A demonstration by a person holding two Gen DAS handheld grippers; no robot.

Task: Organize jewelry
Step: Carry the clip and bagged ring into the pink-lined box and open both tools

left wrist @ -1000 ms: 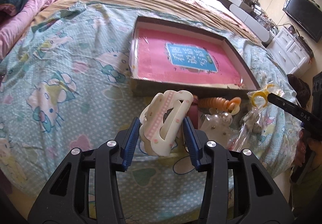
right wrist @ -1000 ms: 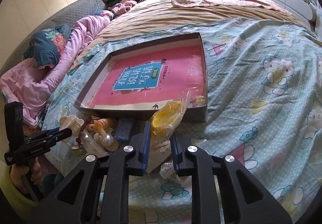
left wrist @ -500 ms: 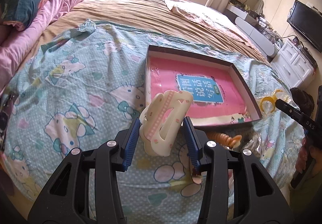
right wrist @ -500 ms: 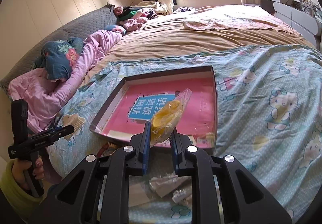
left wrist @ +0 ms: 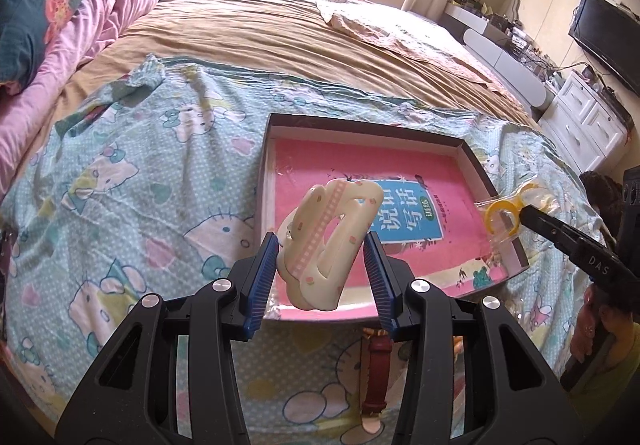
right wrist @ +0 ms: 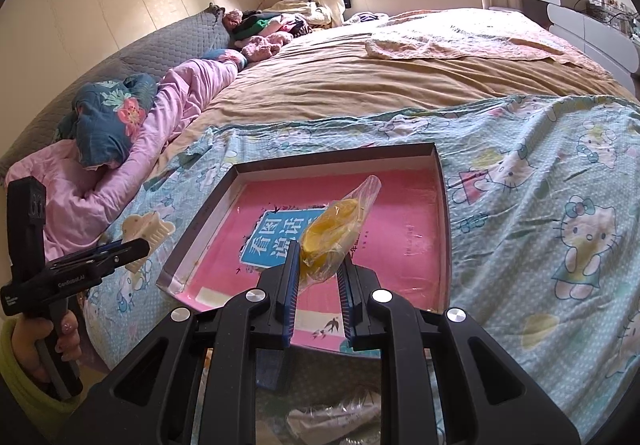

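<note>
Cream plastic hair claw clip (left wrist: 328,241), banded with a pink checked stripe and dotted with small pink flowers. Yellow ring (right wrist: 328,235) was sealed in a clear plastic bag. Shallow dark-brown cardboard tray (left wrist: 476,161) was lined pink, with a blue panel lettered white. Bedsheet (left wrist: 132,173) was printed pale turquoise with white cartoon cats.

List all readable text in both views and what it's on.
"DAS": right gripper, white letters on its arm, left wrist view.
"看图说话": blue title panel on the pink book in the box, right wrist view; part hidden by the yellow bagged item.
"训练": green tag on that panel, left wrist view.
Left gripper: white lettering blurred, unreadable.
Book's smaller print: too small.
</note>
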